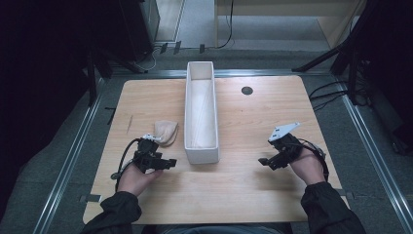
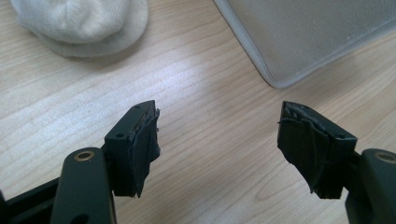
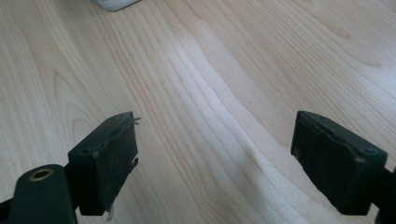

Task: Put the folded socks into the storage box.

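Wooden table [image 1: 234, 195] seen from above, a person's two forearms entering from the bottom edge. Left gripper [image 1: 171, 163] sits lower left of centre, its jaws spread wide with only bare wood between them; the left gripper view confirms the gap, pads [image 2: 140, 149] apart and nothing held. Just above it in the high view, and just left of the tray, lies a small beige cloth bundle [image 1: 166, 132], a rounded lump with its long axis running roughly up-down in the frame and leaning slightly, narrower end toward the gripper; it touches neither jaw. In the left gripper view the bundle [image 2: 79, 23] sits at upper left, well beyond the jaws. White oblong tray [image 1: 201, 156] fills the centre, long axis straight up the frame, near end level with the grippers. Right gripper [image 1: 263, 161] at lower right, jaws likewise released over bare wood, well apart from the tray.
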`<move>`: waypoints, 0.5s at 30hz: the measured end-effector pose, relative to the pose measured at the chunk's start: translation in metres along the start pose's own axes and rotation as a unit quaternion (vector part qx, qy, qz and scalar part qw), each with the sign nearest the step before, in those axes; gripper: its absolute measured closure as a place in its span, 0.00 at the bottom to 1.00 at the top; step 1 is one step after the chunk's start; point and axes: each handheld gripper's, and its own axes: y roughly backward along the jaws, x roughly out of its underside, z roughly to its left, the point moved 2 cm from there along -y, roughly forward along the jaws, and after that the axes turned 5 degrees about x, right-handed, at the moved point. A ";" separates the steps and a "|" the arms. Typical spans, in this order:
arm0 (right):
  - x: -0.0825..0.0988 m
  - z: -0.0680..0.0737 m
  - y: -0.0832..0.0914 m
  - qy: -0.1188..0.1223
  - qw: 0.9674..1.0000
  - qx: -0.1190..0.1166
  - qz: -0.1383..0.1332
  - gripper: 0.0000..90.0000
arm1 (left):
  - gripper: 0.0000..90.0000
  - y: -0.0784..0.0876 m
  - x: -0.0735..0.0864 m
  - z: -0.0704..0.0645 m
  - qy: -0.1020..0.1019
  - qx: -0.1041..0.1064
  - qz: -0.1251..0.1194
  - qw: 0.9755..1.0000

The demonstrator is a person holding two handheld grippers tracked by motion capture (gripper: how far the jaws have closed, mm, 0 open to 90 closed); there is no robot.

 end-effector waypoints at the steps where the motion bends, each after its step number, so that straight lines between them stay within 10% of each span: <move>1: 0.000 0.000 0.000 0.000 1.000 0.001 0.000 0.16 | 0.32 0.000 -0.001 0.000 0.002 0.001 0.001 1.000; 15: 0.002 0.001 -0.001 -0.004 1.000 -0.001 0.006 0.16 | 0.36 -0.001 -0.008 0.004 0.016 0.002 0.004 1.000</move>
